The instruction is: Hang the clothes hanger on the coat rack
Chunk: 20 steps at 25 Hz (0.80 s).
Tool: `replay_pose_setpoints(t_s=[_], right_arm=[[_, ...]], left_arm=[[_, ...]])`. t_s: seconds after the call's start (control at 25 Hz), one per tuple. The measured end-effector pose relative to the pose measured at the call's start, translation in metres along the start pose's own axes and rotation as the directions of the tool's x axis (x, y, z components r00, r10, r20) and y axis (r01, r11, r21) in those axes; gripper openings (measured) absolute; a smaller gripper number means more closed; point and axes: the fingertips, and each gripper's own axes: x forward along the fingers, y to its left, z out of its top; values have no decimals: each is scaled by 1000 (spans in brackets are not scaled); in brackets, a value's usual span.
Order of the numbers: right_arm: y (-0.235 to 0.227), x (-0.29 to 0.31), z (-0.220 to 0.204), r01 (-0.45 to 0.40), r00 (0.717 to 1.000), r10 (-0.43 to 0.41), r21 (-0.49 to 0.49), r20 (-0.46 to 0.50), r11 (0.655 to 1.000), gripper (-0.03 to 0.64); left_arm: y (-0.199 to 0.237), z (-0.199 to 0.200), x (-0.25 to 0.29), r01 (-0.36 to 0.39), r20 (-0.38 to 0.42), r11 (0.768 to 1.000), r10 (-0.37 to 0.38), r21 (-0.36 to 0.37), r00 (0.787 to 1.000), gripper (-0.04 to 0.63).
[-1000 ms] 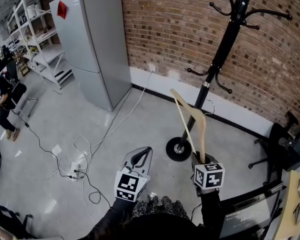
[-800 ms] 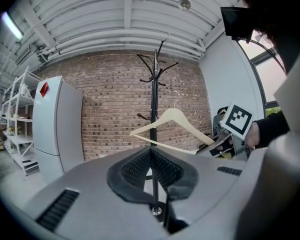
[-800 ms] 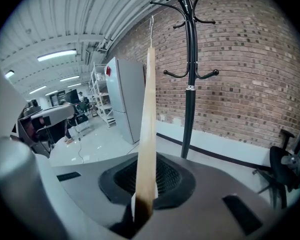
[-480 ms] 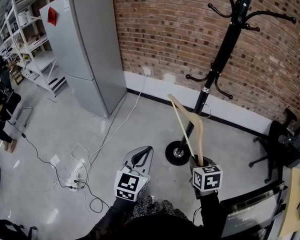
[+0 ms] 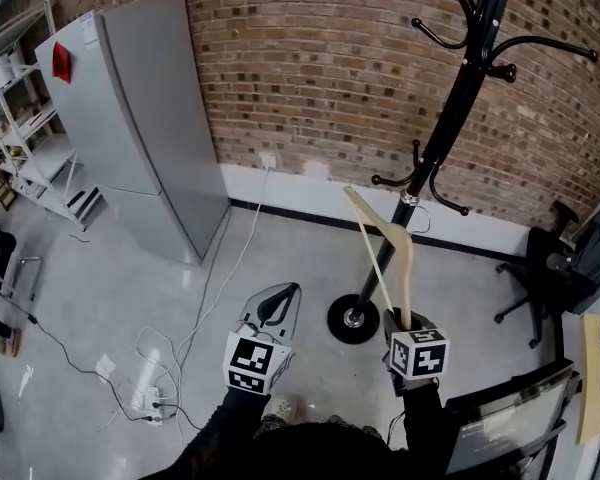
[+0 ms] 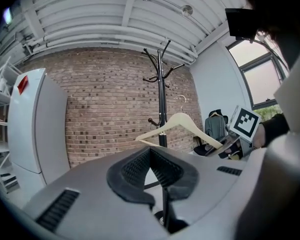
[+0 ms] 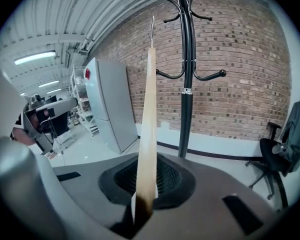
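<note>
Hanger [image 5: 405,278] nearer coat rack [image 5: 450,118] vs. prev.

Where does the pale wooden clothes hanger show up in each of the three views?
Head view: the pale wooden clothes hanger stands low, right of centre.
Left gripper view: hanger right of centre, above the jaws.
Right gripper view: hanger at centre, edge-on, clamped between the jaws.
Shared landmark: the tall black metal coat rack, in all three.

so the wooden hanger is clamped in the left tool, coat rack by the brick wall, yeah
No: the wooden hanger is clamped in the right tool, as the right gripper view shows; the left tool holds nothing. The coat rack does stand by the brick wall.
</note>
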Motion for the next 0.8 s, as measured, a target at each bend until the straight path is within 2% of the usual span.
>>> replay_pose_setpoints(t_s=[0.44, 0.8], right_arm=[[13, 34, 15, 116, 993, -116, 93, -11, 989, 43], [19, 54, 15, 164, 986, -161, 128, -32, 978, 42]], left_arm=[[47, -3, 39, 162, 10, 987, -162, -3, 987, 8], [73, -15, 56, 210, -2, 978, -210, -11, 978, 8]])
